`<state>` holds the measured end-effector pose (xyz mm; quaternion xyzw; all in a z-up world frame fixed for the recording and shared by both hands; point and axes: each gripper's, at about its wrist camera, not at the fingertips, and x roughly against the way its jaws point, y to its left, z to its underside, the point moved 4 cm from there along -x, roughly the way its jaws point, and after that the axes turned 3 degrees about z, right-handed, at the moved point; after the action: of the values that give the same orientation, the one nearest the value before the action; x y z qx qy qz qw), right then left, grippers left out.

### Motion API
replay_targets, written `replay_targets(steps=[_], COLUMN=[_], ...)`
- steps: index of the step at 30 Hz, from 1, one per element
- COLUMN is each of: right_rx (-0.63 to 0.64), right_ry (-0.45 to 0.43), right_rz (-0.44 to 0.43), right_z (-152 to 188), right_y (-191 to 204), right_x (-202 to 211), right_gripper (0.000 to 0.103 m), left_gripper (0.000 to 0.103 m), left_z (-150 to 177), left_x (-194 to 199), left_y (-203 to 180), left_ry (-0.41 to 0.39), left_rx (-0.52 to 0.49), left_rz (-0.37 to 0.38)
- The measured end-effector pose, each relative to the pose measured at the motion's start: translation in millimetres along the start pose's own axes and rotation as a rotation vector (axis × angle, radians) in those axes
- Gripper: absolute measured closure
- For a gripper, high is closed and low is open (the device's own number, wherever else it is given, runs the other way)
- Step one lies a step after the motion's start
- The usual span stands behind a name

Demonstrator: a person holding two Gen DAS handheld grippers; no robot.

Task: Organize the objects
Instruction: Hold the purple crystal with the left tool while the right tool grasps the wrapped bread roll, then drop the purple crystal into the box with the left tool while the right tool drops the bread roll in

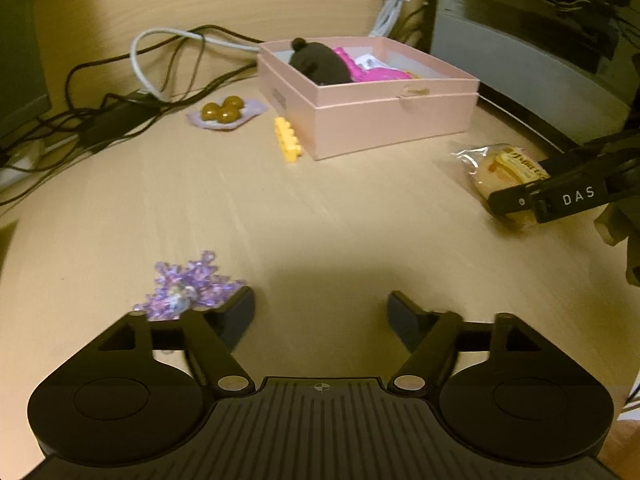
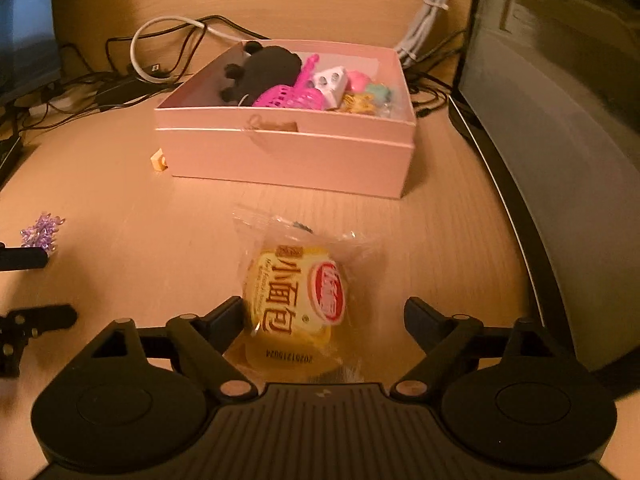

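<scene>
A pink box (image 1: 392, 120) (image 2: 288, 152) stands at the back of the wooden desk, holding a black plush toy (image 1: 320, 62), a pink scoop (image 2: 288, 96) and other small items. My left gripper (image 1: 320, 304) is open above bare desk, with a purple bead cluster (image 1: 188, 288) (image 2: 42, 232) just outside its left finger. My right gripper (image 2: 324, 312) is open around a wrapped bread bun (image 2: 296, 296) (image 1: 504, 168); the left finger is close against the wrapper and the right finger stands clear. A yellow brick (image 1: 287, 138) lies by the box's left wall.
Brown balls on a purple wrapper (image 1: 224, 112) lie left of the box. Black and white cables (image 1: 120, 92) tangle at the back left. A monitor stand (image 2: 560, 160) borders the desk on the right, and a dark screen (image 2: 24, 32) stands at the far left.
</scene>
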<state>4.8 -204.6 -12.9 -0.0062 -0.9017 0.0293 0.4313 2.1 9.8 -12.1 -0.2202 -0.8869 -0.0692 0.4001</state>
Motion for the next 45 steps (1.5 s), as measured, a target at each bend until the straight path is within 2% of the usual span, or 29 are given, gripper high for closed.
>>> replay_targets(steps=[3,5,6,8,9,13,16,19,25,29,31,33,34,35,37,41,45], right_rx=[0.0,0.008,0.012,0.021,0.021,0.028,0.038,0.045,0.056,0.04,0.045,0.062,0.066,0.073,0.088,0.104,0.106], right_ry=[-0.004,-0.012,-0.018,-0.032,-0.039,-0.055,-0.058,-0.049,-0.039,-0.018,-0.013,0.004,0.001,0.003,-0.011,-0.038,-0.09], right_rz=[0.001,0.006,0.006,0.003,-0.002,-0.02,-0.028,-0.032,-0.036,-0.023,-0.013,-0.007,-0.008,-0.003,-0.003,-0.035,-0.056], right_z=[4.0,3.9,2.8,1.4,1.1,-2.4,-5.3,-7.6,-6.9,-7.0,-8.1,-8.7,-9.6,-9.8,-9.2,-10.1,-14.8], right_y=[0.2,0.7,1.4,3.1,4.3,9.1,11.9,14.5,16.7,15.7,16.4,19.9,21.5,23.9,28.5,32.4,31.2], right_x=[2.6,5.6,6.4,10.6,12.9,16.9,16.7,13.8,9.3,-0.7,-4.0,-5.4,-3.5,-1.0,7.4,31.1,63.2], right_gripper=[0.015,0.014,0.014,0.014,0.012,0.007,0.007,0.007,0.003,0.003,0.015,0.042,0.044,0.045,0.047,0.048,0.048], left_gripper=[0.023,0.024,0.024,0.024,0.024,0.026,0.026,0.026,0.025,0.025,0.029,0.039,0.039,0.045,0.045,0.045,0.045], left_z=[-2.6,-6.9,-9.0,-9.9,-7.8,7.2,4.1,-6.5,-2.3,0.3,0.0,0.6,0.9,1.0,1.6,7.3,12.5], left_x=[2.3,13.0,23.7,37.0,40.0,28.8,21.7,11.7,1.1,3.4,3.5,5.2,6.4,8.2,12.0,24.7,44.2], left_y=[7.5,15.6,20.8,32.5,43.2,86.3,100.1,95.7,63.8,61.9,62.7,63.5,64.3,65.1,66.4,59.1,27.9], left_ry=[-0.014,-0.053,-0.098,-0.137,-0.134,-0.051,-0.085,-0.08,-0.037,-0.036,-0.036,-0.038,-0.035,-0.034,-0.019,-0.022,-0.027], left_rx=[0.076,0.137,0.145,0.143,0.164,0.311,0.381,0.352,0.141,0.161,0.168,0.166,0.174,0.185,0.21,0.245,0.174], left_rz=[0.029,0.043,0.017,-0.057,-0.09,-0.119,-0.09,-0.08,-0.163,-0.163,-0.17,-0.196,-0.191,-0.188,-0.187,-0.074,0.016])
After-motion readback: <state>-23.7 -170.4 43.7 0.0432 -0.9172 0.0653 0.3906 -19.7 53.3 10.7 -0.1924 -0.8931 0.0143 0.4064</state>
